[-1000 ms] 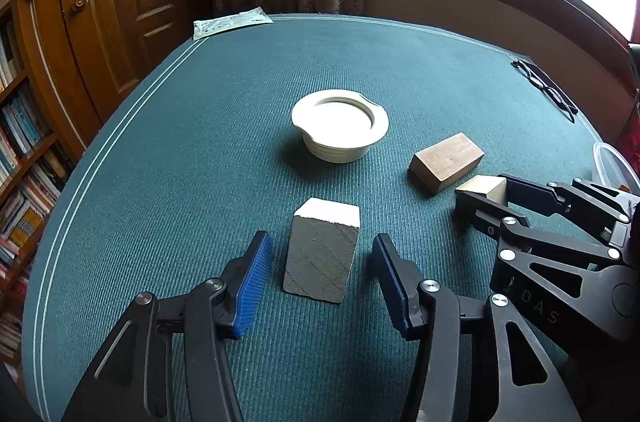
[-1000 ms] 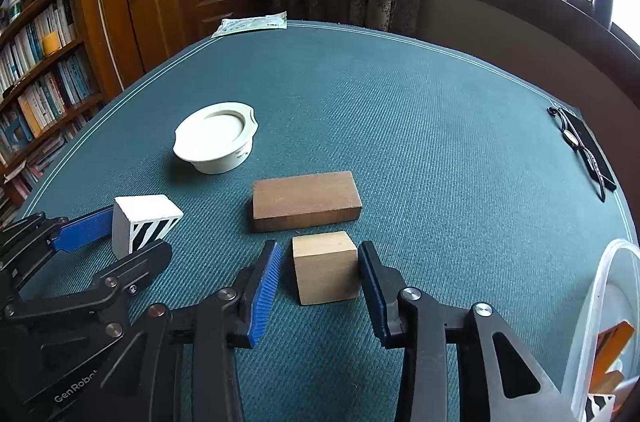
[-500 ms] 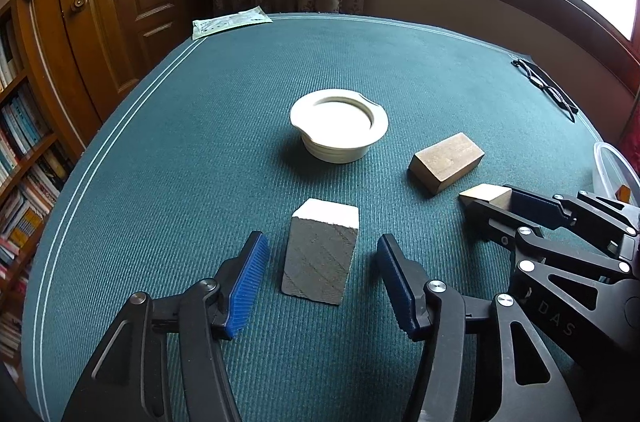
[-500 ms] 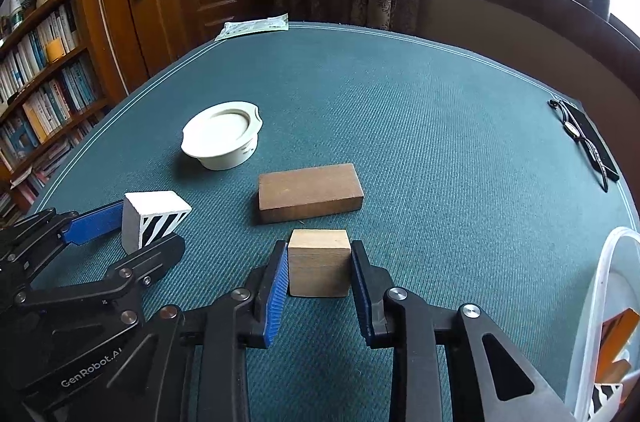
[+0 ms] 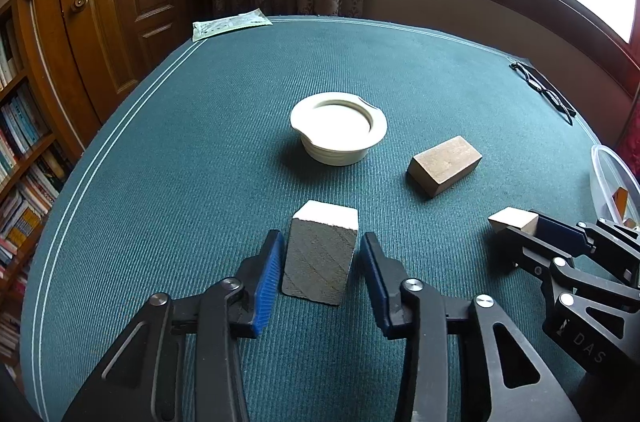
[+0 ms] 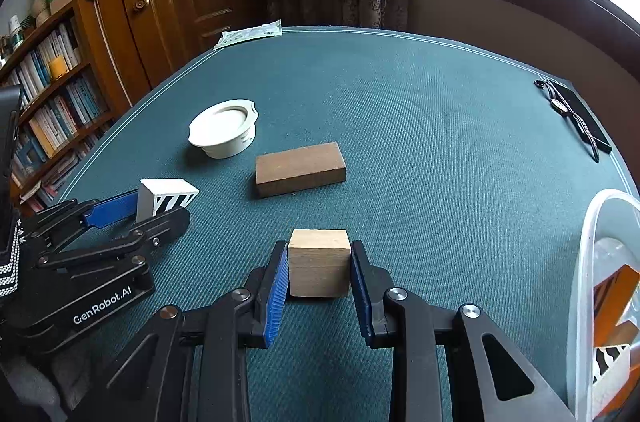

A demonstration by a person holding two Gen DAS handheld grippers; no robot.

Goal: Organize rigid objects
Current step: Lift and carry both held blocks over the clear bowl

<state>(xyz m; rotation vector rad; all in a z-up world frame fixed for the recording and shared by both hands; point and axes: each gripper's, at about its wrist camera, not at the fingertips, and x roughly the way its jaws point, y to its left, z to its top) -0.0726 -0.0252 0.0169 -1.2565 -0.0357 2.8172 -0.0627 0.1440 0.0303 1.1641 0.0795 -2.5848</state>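
A round table covered in dark green felt (image 5: 200, 150) holds several small rigid objects. Near the front, the left gripper (image 5: 320, 268) has its blue-padded jaws spread around a white-topped wooden block with black diagonal stripes on one side (image 5: 320, 258). The block stands upright on the felt, with a narrow gap between it and each pad. To the right, the right gripper (image 6: 319, 268) has its jaws pressed against both sides of a pale wooden cube (image 6: 319, 262); whether the cube rests on the felt or is slightly raised cannot be told. Farther back, a dark brown rectangular wooden block (image 6: 300, 168) lies flat, and to its left sits a round white ceramic dish (image 6: 223, 133). At the far right edge stands a clear plastic container (image 6: 588, 262) with orange and striped pieces inside.
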